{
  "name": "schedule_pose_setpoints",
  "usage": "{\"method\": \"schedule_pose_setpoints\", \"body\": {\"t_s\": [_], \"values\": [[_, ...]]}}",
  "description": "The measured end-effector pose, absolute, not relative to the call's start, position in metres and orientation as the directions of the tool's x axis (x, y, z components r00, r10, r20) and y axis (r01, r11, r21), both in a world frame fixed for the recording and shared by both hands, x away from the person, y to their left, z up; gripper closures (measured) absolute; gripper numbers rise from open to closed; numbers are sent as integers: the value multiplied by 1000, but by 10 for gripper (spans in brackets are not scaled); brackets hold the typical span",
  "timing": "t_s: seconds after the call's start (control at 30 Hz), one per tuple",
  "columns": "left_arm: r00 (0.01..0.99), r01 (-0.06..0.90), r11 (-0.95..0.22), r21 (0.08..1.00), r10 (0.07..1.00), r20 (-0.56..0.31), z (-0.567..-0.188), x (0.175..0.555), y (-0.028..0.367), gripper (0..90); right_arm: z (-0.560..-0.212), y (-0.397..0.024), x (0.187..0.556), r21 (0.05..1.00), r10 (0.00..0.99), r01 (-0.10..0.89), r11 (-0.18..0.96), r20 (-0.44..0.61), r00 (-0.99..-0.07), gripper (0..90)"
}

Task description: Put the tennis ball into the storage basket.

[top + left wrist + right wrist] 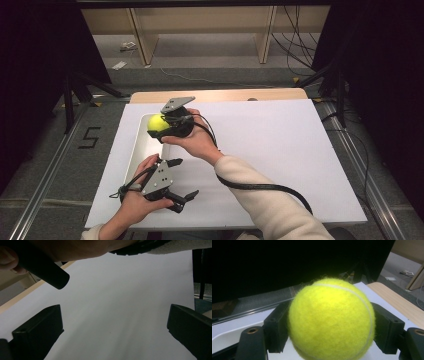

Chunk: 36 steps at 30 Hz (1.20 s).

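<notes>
Tennis ball (331, 319): yellow-green felt w/ a curved white seam across its upper side, whole, round. Sits squarely betw. the two black jaws, touching both pads at its widest part, held above the white tray (142, 140).

High view looks down on the table (300, 150) from above. Left gripper view skims the sheet; right one sits close, facing perhaps leftward.
</notes>
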<state>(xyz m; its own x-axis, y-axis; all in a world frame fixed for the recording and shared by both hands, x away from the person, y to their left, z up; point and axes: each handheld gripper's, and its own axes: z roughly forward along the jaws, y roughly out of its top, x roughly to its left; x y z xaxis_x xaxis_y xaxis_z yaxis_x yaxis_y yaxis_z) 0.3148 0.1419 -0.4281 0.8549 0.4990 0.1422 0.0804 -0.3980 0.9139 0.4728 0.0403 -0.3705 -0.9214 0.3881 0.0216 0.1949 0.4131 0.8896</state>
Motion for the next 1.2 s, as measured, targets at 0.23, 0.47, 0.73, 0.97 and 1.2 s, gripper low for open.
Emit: {"method": "schedule_pose_setpoints", "body": {"t_s": [0.23, 0.47, 0.73, 0.97, 1.2], "values": [[856, 79, -399, 913, 497, 143, -428, 315, 142, 0, -371, 42, 474, 887, 384, 195, 419, 21, -923, 267], [857, 79, -401, 913, 495, 144, -428, 315, 142, 0, -370, 44, 475, 886, 383, 198, 420, 25, -923, 267], [858, 78, -401, 913, 493, 144, -428, 315, 141, 0, -370, 47, 476, 887, 380, 197, 417, 26, -924, 267], [858, 76, -403, 912, 493, 146, -428, 314, 142, 0, -372, 48, 477, 884, 383, 206, 419, 34, -923, 267], [858, 77, -404, 911, 493, 146, -428, 314, 142, 0, -373, 49, 478, 882, 379, 208, 423, 37, -925, 267]]}}
